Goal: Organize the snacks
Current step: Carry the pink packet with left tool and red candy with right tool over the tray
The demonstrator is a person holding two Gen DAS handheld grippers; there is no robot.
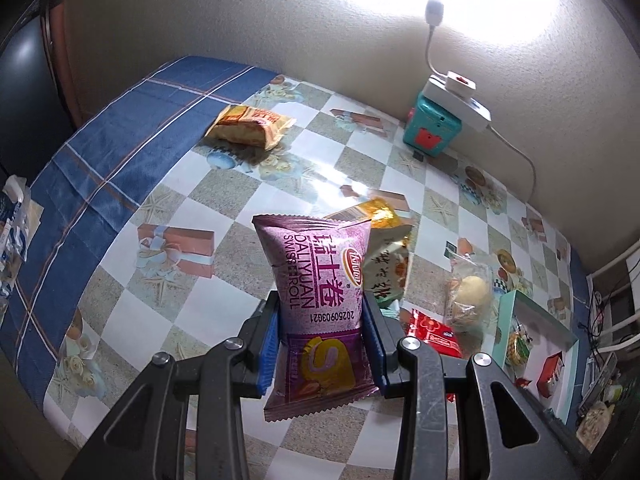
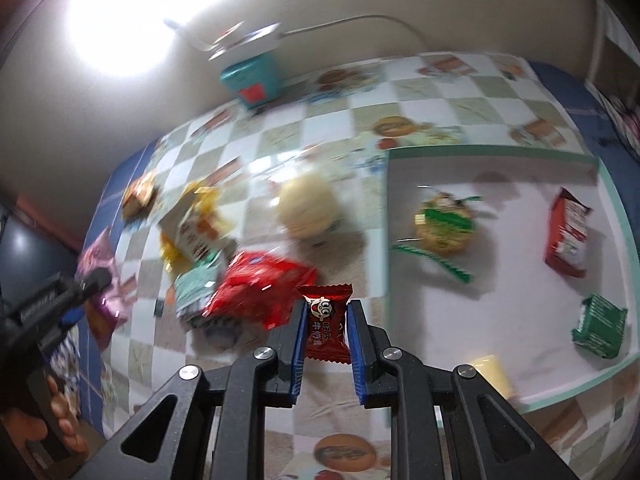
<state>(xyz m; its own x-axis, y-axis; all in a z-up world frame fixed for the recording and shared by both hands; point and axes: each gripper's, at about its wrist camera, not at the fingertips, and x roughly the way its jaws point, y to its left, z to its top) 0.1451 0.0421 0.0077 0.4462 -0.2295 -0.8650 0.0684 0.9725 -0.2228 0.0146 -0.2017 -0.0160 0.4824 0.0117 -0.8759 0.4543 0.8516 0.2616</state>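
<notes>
Gripping a purple Swiss roll packet [image 1: 320, 312] between blue pads, left claw [image 1: 322, 344] closed on its lower half, packet upright and raised above the checkered tabletop [image 1: 168, 320]. Seen also from the right wrist view at far left, left claw [image 2: 86, 286] with the purple packet [image 2: 98, 292] blurred beside it. Pinching a small red candy packet [image 2: 326, 326], right claw [image 2: 325, 344] closed narrowly on its sides, held over the tabletop [image 2: 344, 92] just left of the tray's edge. Lying behind the purple packet: a gold-and-green snack bag [image 1: 388, 256], a red packet [image 1: 434, 332] and a clear-wrapped pale bun [image 1: 470, 296], crowded near each other. Resting well apart near the blue cloth [image 1: 120, 148], an orange snack packet [image 1: 252, 126]. Standing against the wall, a teal box [image 1: 430, 128] with a white power strip [image 1: 460, 96] on top. Sitting at right, a shallow mint-rimmed tray [image 2: 612, 208] holding a round green-wrapped snack [image 2: 442, 226], a red packet [image 2: 568, 232], a green packet [image 2: 598, 326] and a yellow piece [image 2: 492, 376]. Much of the right wrist view blurred.
</notes>
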